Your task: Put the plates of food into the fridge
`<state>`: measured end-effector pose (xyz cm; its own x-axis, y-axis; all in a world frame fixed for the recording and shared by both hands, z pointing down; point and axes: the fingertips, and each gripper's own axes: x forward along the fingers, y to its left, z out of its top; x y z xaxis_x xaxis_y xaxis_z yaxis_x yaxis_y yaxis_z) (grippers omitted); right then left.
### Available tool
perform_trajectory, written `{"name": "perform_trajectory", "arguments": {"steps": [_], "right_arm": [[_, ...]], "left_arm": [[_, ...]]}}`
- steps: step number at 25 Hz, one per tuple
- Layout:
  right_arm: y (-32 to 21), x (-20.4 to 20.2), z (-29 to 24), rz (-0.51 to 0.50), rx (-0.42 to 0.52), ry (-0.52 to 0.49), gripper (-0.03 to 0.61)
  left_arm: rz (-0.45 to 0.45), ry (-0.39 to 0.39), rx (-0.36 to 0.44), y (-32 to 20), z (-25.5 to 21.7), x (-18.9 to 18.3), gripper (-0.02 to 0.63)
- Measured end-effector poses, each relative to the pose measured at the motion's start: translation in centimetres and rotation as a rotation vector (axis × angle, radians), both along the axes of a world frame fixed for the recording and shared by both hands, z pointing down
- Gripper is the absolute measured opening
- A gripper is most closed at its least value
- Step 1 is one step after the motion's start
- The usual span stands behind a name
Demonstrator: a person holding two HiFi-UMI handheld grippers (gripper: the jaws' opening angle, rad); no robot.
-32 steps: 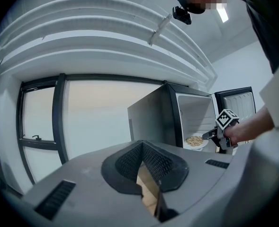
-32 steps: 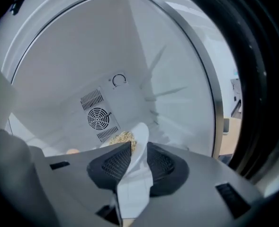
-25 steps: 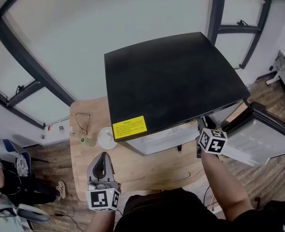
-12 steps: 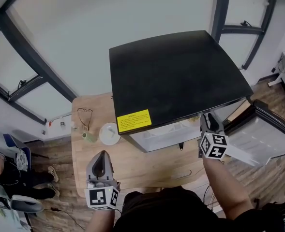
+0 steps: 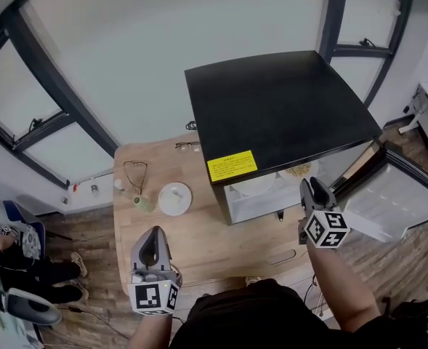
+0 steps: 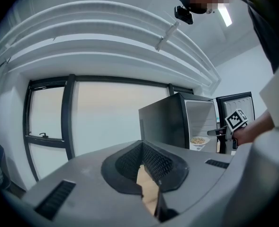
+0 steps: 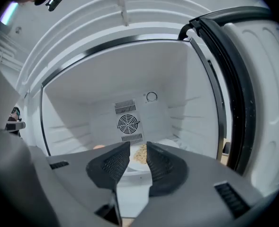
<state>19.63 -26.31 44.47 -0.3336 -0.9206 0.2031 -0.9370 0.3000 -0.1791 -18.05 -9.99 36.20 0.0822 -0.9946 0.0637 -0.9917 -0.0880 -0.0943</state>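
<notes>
table [image 5: 199,242]: pale wood | fridge [image 5: 279,107]: matt black top, smooth white plastic inside | plate [image 5: 175,198]: smooth white

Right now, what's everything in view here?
Fridge: one, black, on the table's right, door open.
Plate of food: one, white, inside the fridge.
Table: one, light wood.
Plate: one, white, on the table left of the fridge.
Small green object: one, beside that plate.
Glasses: one pair, dark, table's far edge.
Left gripper: one, grey, over the table, jaws together, empty.
Right gripper: one, grey, at the fridge's opening, jaws apart, empty.
</notes>
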Motion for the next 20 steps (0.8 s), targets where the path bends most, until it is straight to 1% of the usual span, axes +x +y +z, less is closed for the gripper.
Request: {"name": "perform_trajectory", "arguments": {"steps": [3, 5, 10, 15, 20], "right_arm": [[1.8, -2.4, 0.4, -0.016, -0.011, -0.033, 0.123], [3.2, -4.6, 1.0, -0.047, -0.024, -0.056, 0.123], [7.2, -10.4, 2.5, -0.148, -0.069, -0.101, 0.123], [11.8, -15.9, 4.5, -0.243, -0.126, -0.098, 0.123], [17.2, -22.0, 6.3, -0.366, -0.165, -0.122, 0.123]], "left_arm": [[-0.015, -0.007, 0.004, 1.8, -0.2, -2.3, 0.003], [-0.033, -0.003, 0.004, 3.1, -0.2, -4.0, 0.003], [-0.071, 0.004, -0.005, 6.8, 0.5, -8.3, 0.003], [-0.112, 0.018, -0.022, 10.9, 1.9, -12.3, 0.003], [-0.141, 0.035, -0.039, 14.6, 3.1, -16.0, 0.003]]}}
